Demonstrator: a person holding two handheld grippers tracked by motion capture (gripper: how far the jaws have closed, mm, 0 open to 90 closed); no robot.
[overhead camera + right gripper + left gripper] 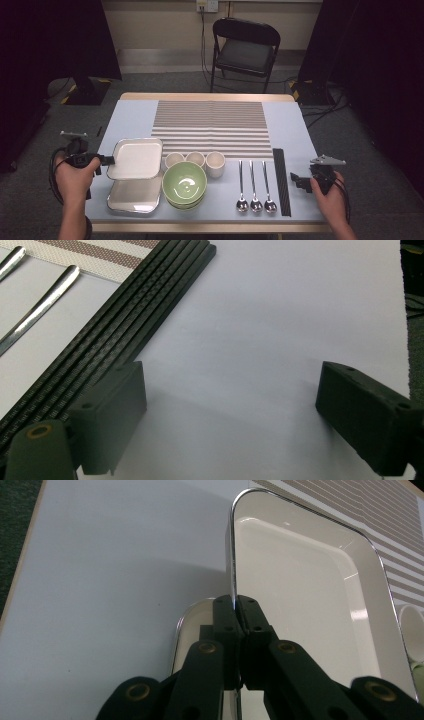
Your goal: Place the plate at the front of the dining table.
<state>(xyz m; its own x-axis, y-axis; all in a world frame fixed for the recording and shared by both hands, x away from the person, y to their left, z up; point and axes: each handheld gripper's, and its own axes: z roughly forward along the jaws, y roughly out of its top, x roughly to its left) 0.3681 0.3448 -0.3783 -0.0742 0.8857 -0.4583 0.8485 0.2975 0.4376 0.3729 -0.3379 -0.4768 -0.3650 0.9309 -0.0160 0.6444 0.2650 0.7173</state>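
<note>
My left gripper [109, 160] is shut on the left rim of a white rectangular tray [137, 157], which is raised and tilted above a second tray [132, 197] lying on the table. In the left gripper view the two jaws of the left gripper [235, 605] pinch the upper tray's [305, 595] shiny edge, and the lower tray's [189, 625] corner shows beneath. At the table's right edge my right gripper [298, 181] is open. In the right gripper view the right gripper [232, 390] has only bare tabletop between its wide-apart jaws, beside black chopsticks [115, 325].
A green bowl [184, 183] sits right of the trays, with three small cups [195, 160] behind it. Three spoons [254, 185] and the chopsticks [281, 180] lie to the right. A striped placemat [212, 127] covers the table's far middle. A black chair [244, 50] stands beyond.
</note>
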